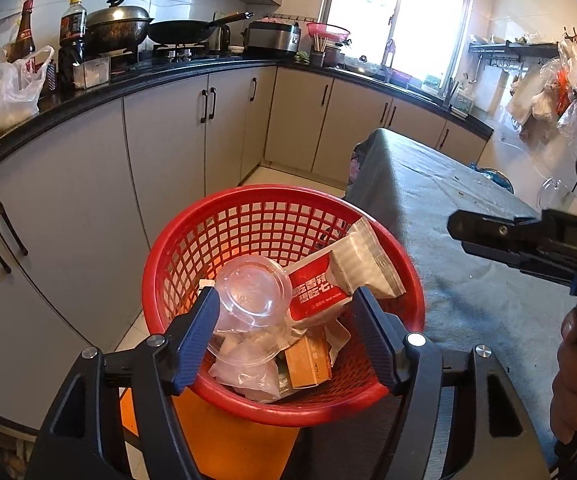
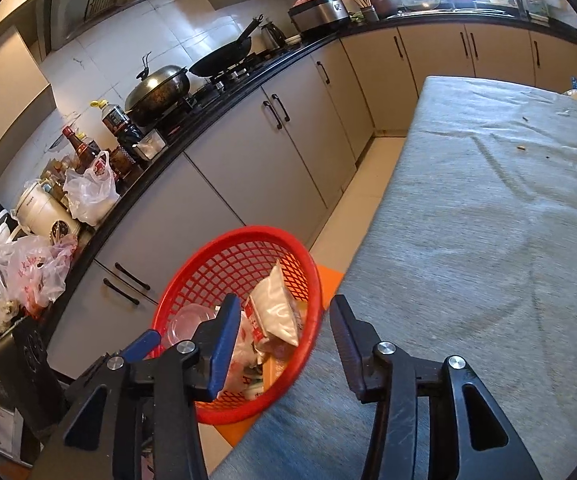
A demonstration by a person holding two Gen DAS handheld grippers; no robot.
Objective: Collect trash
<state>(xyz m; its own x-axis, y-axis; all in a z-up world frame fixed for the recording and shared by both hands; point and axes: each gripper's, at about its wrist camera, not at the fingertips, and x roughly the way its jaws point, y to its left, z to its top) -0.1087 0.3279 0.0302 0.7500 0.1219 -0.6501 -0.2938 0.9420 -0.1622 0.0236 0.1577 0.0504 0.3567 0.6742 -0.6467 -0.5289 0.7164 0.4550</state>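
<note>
Over the red basket (image 1: 248, 220), beside the near-left edge of the table (image 1: 468, 280): left gripper (image 1: 284, 332) hovering, jaws apart, nothing between them. Right gripper (image 2: 284, 340) further right, straddling basket rim and table edge, jaws also apart and empty; seen from the left camera as a black body held in a hand (image 1: 576, 376).

Trash sits inside the basket: clear plastic cup (image 1: 252, 292) on its side, red-and-white wrapper (image 1: 340, 276) leaning on the right rim, orange carton (image 1: 308, 360) lower down, crumpled clear film (image 1: 244, 372) at the near side. Basket itself perched on something orange (image 2: 244, 432) above the floor.

Table cloth looks nearly bare: only small specks (image 2: 522, 148) far across it, too small to identify. Judging from that, most of the collecting looks done.

For the current step: sweep the far end of the table for leftovers before calling it finished. If picking specks, come down flat and close slowly, avoid snagging cloth. Wrapper rides high on the rim, so keep clear of it on any pass or push it deeper. Avoid bumping the basket; its perch looks narrow.
</note>
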